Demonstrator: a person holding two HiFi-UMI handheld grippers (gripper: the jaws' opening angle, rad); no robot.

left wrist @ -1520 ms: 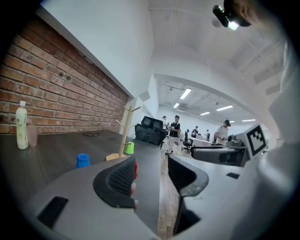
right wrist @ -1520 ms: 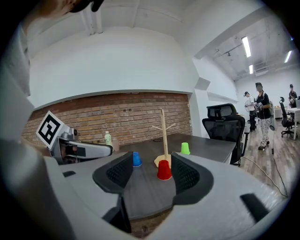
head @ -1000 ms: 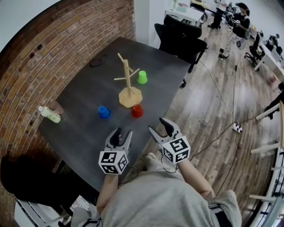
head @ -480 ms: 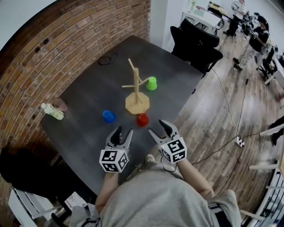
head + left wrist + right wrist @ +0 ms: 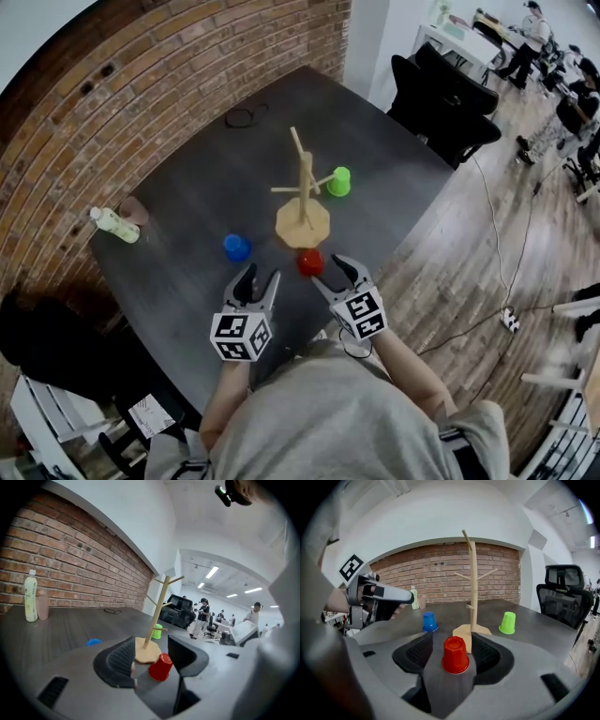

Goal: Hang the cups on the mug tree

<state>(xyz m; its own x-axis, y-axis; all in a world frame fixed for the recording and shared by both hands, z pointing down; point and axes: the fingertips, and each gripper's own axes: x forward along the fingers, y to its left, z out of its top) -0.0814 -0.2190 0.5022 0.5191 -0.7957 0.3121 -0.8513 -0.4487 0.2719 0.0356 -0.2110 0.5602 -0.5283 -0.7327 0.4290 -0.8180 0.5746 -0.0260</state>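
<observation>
Progress nil: the wooden mug tree stands bare, red plastic cup at its six o'clock, blue plastic cup at eight, green plastic cup at two. My left tongs and right tongs gape, gripping nothing.

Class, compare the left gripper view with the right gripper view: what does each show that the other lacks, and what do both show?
Only the left gripper view: people standing in the office beyond the table.
Only the right gripper view: the left gripper seen from outside, with its marker cube.
Both: the mug tree, the red cup, the blue cup, the green cup, the bottle, and that view's own open jaws in front.
</observation>
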